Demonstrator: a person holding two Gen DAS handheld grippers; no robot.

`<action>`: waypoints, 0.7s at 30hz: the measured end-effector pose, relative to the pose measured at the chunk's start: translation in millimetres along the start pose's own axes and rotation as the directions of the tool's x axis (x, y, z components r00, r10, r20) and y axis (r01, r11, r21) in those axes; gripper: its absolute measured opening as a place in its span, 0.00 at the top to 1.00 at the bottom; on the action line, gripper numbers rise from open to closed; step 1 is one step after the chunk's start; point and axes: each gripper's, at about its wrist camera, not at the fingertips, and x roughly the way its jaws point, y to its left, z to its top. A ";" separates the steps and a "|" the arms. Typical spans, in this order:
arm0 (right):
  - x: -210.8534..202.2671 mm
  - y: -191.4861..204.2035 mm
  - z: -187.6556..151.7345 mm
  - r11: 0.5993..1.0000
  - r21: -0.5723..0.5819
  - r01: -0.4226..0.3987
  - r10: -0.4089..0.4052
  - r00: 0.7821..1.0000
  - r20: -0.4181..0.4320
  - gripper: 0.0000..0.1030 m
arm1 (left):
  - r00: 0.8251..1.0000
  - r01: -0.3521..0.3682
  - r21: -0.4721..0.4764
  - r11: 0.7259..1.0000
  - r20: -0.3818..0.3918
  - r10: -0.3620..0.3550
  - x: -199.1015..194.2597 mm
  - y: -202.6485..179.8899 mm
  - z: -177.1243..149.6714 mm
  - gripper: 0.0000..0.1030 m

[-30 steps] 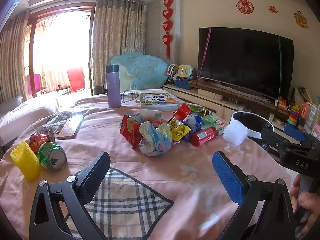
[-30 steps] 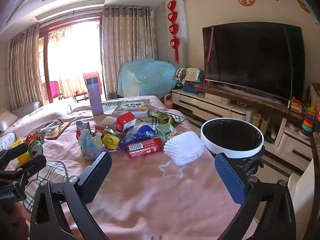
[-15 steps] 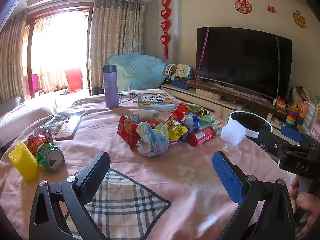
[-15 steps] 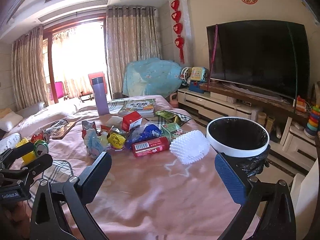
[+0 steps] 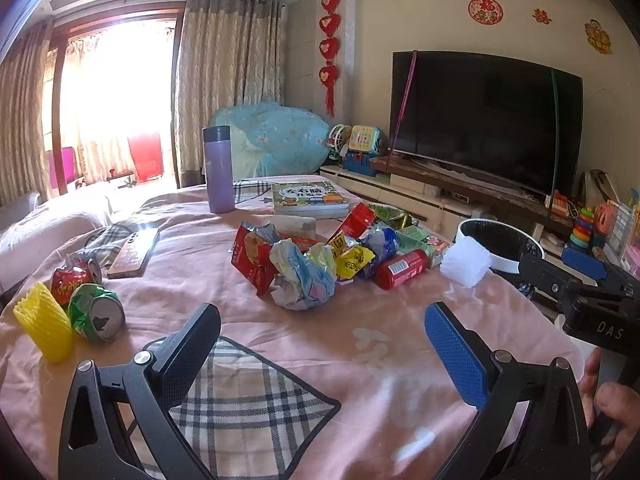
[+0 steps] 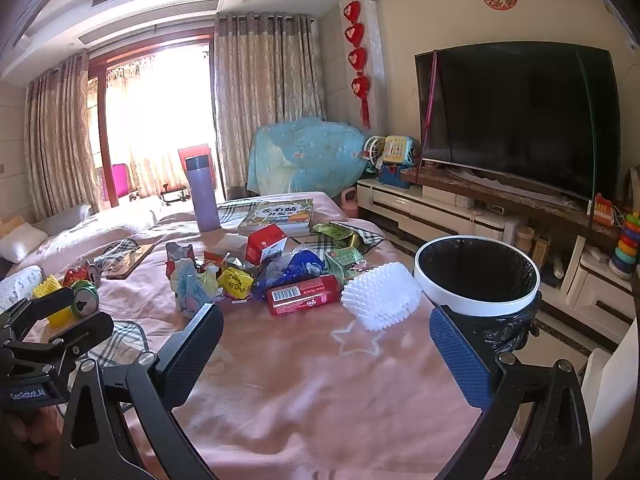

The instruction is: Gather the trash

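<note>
A pile of trash lies mid-table: crumpled paper [image 5: 302, 280], red snack wrapper [image 5: 252, 258], yellow wrapper [image 5: 354, 260], red can [image 5: 402, 269] [image 6: 304, 294] and white foam net [image 5: 466, 262] [image 6: 380, 296]. A crushed green can [image 5: 96, 312], red can [image 5: 74, 276] and yellow foam net [image 5: 44, 326] lie at the left. A white-rimmed bin [image 6: 476, 276] [image 5: 500, 242] with a black liner stands off the table's right edge. My left gripper [image 5: 322, 338] is open and empty, short of the pile. My right gripper [image 6: 326, 336] is open and empty, near the foam net and bin.
A purple flask [image 5: 219, 170], a picture book [image 5: 308, 198], a phone [image 5: 134, 246] and a plaid cloth [image 5: 248, 408] are on the pink tablecloth [image 6: 304, 396]. A TV [image 6: 516, 116] on a low cabinet and toys stand to the right.
Both views have shifted slightly; the right gripper has moved a little closer to the table and bin. Both grippers stay open and nothing on the table has moved.
</note>
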 end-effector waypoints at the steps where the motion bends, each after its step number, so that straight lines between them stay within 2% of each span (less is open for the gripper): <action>1: 0.0 0.0 -0.1 1.000 0.001 0.000 0.000 1.000 -0.001 0.00 | 1.000 0.000 0.001 1.000 -0.001 0.000 0.1 -0.1 0.0 0.01; 13: 4.2 -5.5 -1.8 1.000 0.019 -0.014 0.014 1.000 -0.025 0.00 | 0.999 0.014 -0.002 1.000 -0.029 -0.014 8.9 -1.2 0.4 0.01; 21: 19.3 -14.9 -1.1 0.999 0.043 -0.029 0.033 0.997 -0.074 0.01 | 0.996 0.023 -0.032 0.999 -0.087 -0.026 30.3 4.5 6.1 0.01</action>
